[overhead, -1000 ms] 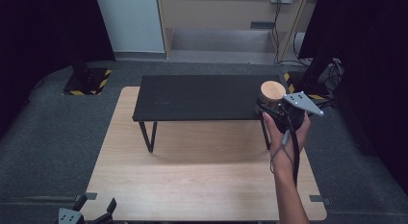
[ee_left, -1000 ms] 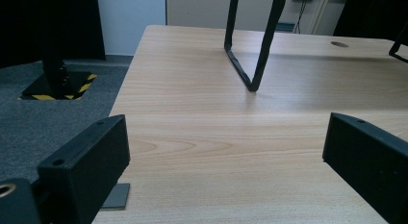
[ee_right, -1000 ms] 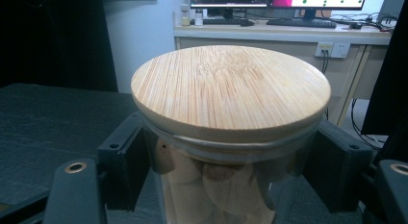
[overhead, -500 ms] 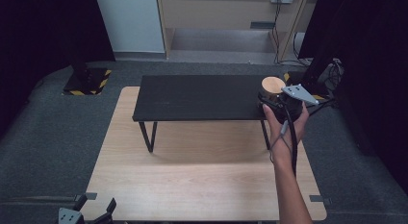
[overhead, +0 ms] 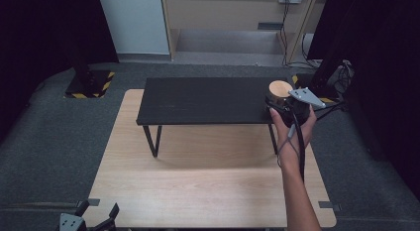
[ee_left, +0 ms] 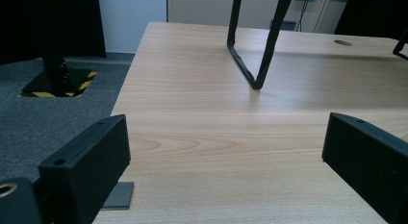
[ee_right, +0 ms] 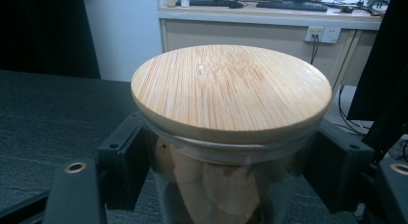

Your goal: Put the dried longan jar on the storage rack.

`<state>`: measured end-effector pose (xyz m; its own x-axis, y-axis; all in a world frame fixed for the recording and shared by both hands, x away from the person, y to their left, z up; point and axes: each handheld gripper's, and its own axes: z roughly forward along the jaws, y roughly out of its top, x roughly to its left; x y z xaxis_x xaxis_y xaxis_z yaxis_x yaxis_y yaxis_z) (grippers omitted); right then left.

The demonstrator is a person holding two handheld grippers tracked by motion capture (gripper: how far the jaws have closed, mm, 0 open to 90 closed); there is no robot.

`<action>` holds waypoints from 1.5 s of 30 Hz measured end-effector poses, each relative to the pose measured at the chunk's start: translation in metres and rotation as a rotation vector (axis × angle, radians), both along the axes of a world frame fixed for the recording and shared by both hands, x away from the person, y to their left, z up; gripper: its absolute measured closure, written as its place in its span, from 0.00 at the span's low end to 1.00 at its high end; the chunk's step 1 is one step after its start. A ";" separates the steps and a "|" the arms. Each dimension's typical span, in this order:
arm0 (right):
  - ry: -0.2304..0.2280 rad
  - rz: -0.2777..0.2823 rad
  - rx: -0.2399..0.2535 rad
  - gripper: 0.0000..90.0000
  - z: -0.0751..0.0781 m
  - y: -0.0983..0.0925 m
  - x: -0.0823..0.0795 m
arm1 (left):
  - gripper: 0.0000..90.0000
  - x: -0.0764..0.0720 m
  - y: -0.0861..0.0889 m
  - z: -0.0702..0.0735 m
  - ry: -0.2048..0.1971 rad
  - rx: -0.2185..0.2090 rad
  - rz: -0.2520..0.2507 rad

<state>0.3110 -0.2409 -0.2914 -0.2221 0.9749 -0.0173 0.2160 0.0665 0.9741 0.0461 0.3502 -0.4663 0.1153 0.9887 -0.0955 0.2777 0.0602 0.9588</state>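
A glass jar [overhead: 280, 88] with a round bamboo lid [ee_right: 231, 89] stands over the right end of the low black table [overhead: 198, 99]. My right gripper [overhead: 283, 100] is shut on it, held by a hand coming in from the bottom. In the right gripper view the two black jaws press on the jar's glass wall [ee_right: 226, 185] just below the lid, and pale pieces show inside. I cannot tell if the jar's base touches the table. My left gripper [overhead: 99, 209] sits at the near left corner of the wooden floor board [overhead: 198, 181], open, with bare wood between its jaws [ee_left: 226, 152].
The black table's hairpin leg [ee_left: 255, 51] rises from the board ahead of the left gripper. Grey carpet [overhead: 59, 142] surrounds the board. A black stand with a striped base [overhead: 89, 85] is at the far left; cables and another stand [overhead: 327, 77] are at the far right.
The right gripper has carried the jar a little farther away over the right end of the black table. The left gripper has not moved.
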 end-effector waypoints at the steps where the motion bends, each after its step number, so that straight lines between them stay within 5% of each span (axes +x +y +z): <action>1: 0.001 0.001 0.002 0.29 0.000 -0.001 0.000 | 0.02 0.000 0.000 0.000 0.000 -0.001 0.000; 7: -0.002 0.004 0.009 0.28 -0.001 -0.002 0.001 | 0.02 0.000 0.000 0.000 -0.002 0.000 -0.001; 17: -0.017 0.009 0.008 0.02 -0.005 -0.001 0.003 | 0.02 -0.001 0.001 0.000 -0.002 -0.003 0.002; 45: -0.017 0.035 0.005 0.01 -0.003 -0.003 -0.006 | 0.02 -0.003 0.002 0.002 -0.005 0.000 0.003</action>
<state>0.3045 -0.2439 -0.2947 -0.2555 0.9667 -0.0168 0.1974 0.0691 0.9779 0.0426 0.3519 -0.4643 0.1126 0.9891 -0.0944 0.2724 0.0607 0.9603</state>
